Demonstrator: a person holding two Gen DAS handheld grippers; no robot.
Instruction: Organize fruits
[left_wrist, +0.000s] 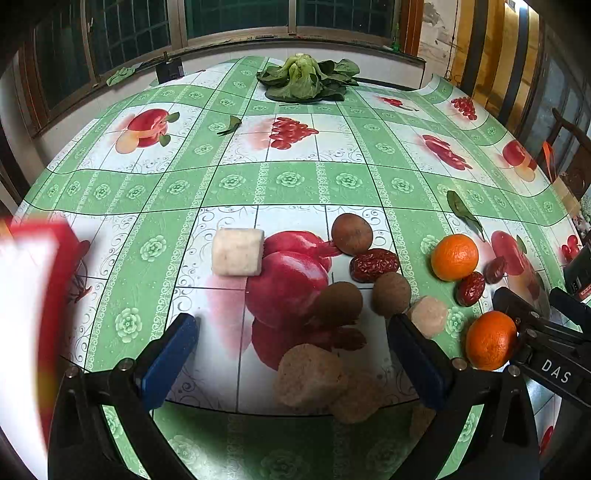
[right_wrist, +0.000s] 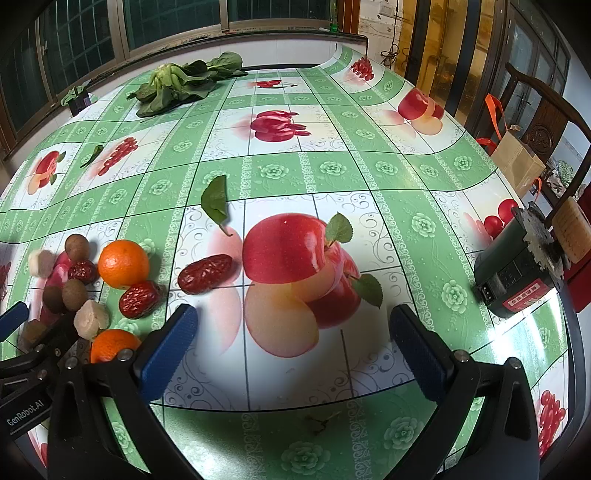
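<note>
Left gripper (left_wrist: 291, 343): fingers spread wide apart, holding nothing, above a tan peeled chunk (left_wrist: 308, 374) at 6 o'clock of the left wrist view.
Right gripper (right_wrist: 291, 343): fingers spread wide apart and empty, over the printed apple on the tablecloth (right_wrist: 332, 170).
Oranges: far orange (left_wrist: 454, 257) at 3 o'clock of the left wrist view; near orange (left_wrist: 490, 340) at 4 o'clock, just beside the right gripper's dark frame.
Red dates: large date (left_wrist: 374, 264) touching a brown round fruit (left_wrist: 351, 233); lone date (right_wrist: 205, 273) apart at 9 o'clock of the right wrist view.
White chunk (left_wrist: 238, 252): at 10 o'clock of the fruit cluster.
Leafy greens (left_wrist: 308, 77): 12 o'clock, far table edge.
Dark green box (right_wrist: 513, 280): 3 o'clock, right table edge.
</note>
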